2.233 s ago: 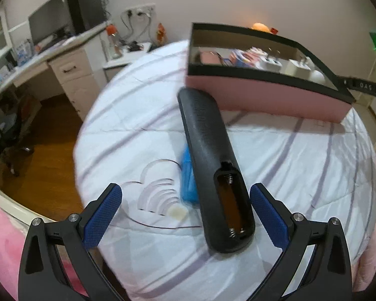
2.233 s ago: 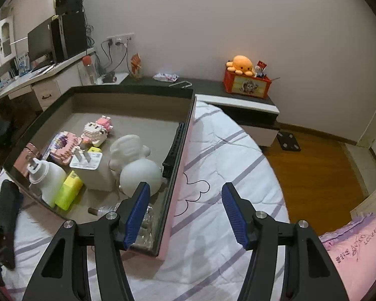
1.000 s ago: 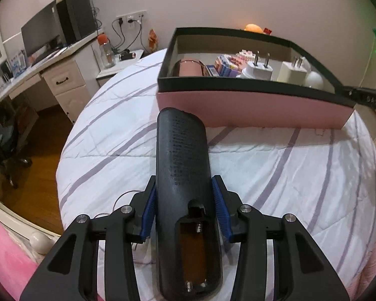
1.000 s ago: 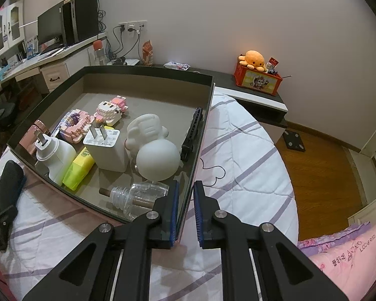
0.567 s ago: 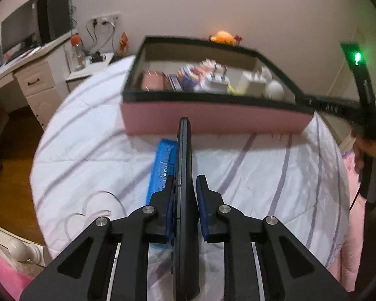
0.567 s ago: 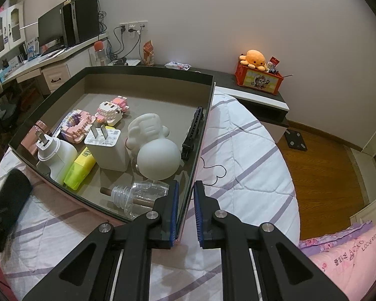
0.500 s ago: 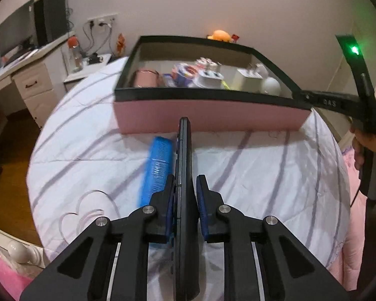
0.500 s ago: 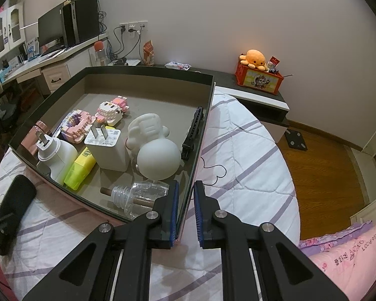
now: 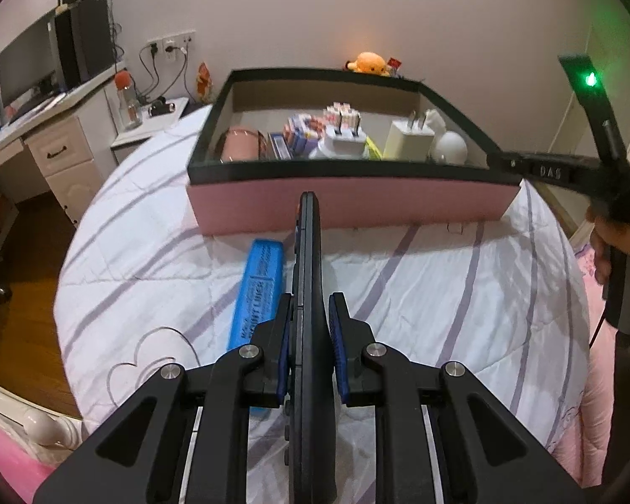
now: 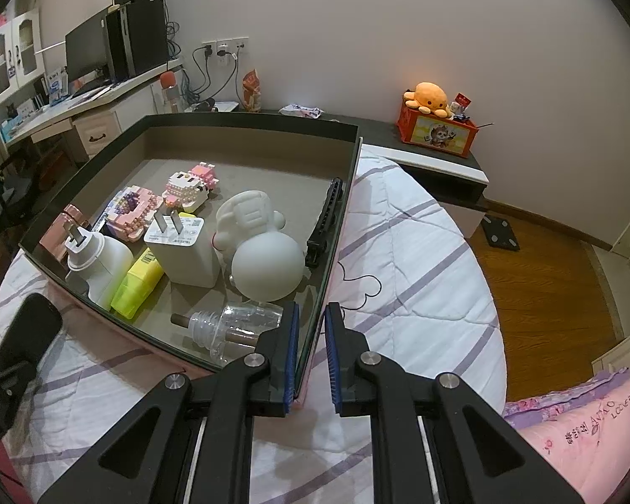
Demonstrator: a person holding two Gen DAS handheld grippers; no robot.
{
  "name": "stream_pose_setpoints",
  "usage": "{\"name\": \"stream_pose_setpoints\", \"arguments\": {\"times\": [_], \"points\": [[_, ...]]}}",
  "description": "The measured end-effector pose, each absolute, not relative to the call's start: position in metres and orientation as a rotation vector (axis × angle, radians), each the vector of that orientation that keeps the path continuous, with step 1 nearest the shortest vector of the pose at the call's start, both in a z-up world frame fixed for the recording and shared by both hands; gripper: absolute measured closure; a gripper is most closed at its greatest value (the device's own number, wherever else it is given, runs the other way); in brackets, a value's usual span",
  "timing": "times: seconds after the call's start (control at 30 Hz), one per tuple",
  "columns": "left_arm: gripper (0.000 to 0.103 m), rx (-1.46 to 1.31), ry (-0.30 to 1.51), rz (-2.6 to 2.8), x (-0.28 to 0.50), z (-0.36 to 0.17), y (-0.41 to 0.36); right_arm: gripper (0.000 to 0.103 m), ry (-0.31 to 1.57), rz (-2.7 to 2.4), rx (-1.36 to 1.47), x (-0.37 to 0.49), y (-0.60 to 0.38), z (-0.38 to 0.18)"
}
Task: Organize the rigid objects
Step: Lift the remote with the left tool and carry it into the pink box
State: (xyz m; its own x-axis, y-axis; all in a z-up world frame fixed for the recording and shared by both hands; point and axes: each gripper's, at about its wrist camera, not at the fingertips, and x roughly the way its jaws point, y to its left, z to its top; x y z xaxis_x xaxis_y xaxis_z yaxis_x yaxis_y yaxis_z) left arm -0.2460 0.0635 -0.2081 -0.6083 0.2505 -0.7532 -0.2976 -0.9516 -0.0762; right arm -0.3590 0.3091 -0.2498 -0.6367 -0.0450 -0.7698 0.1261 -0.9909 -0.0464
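1. A shallow box (image 10: 348, 155) with pink outer walls and a dark rim sits on the bed (image 10: 420, 260), which has a white quilt with purple stripes.
2. In the box, along its near side: a white plug adapter (image 10: 98, 258), a yellow-green block (image 10: 136, 283), a square white charger (image 10: 182, 250) with its prongs up, and a clear plastic bottle (image 10: 231, 327) lying on its side.
3. Further in are a white round-headed figure (image 10: 264, 252), two pink brick-built toys (image 10: 191, 185), a pink cylinder (image 10: 67, 220) at the left wall and a black comb-like strip (image 10: 325, 220) along the right wall.
4. The left hand-held gripper (image 9: 311, 348) is pinching a black remote control (image 9: 310, 277) edge-on, held above the quilt in front of the box's pink wall, outside the box.
5. A blue flat case (image 9: 258, 290) lies on the quilt just left of the remote.
6. The right hand-held gripper (image 10: 311, 353) is pinching the box's near right wall at the corner, one finger inside and one outside.
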Motion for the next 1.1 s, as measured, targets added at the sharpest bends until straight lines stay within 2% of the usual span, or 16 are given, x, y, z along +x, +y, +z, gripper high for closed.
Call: {"name": "stream_pose_setpoints", "arguments": {"times": [0.6, 0.83, 1.1], "points": [[0.087, -0.970, 0.183, 2.665, -0.255, -0.137, 0.071, 0.091, 0.127, -2.755, 1.283, -0.358, 0.310, -0.248], [0.087, -0.935, 0.212, 2.634, -0.306, -0.112, 0.081, 0.091, 0.087, -2.748, 1.252, -0.355, 0.314, -0.248], [0.086, -1.026, 0.221, 2.581, -0.371, -0.122, 0.095, 0.090, 0.075, -2.710, 1.223, -0.355, 0.319, -0.248]]}}
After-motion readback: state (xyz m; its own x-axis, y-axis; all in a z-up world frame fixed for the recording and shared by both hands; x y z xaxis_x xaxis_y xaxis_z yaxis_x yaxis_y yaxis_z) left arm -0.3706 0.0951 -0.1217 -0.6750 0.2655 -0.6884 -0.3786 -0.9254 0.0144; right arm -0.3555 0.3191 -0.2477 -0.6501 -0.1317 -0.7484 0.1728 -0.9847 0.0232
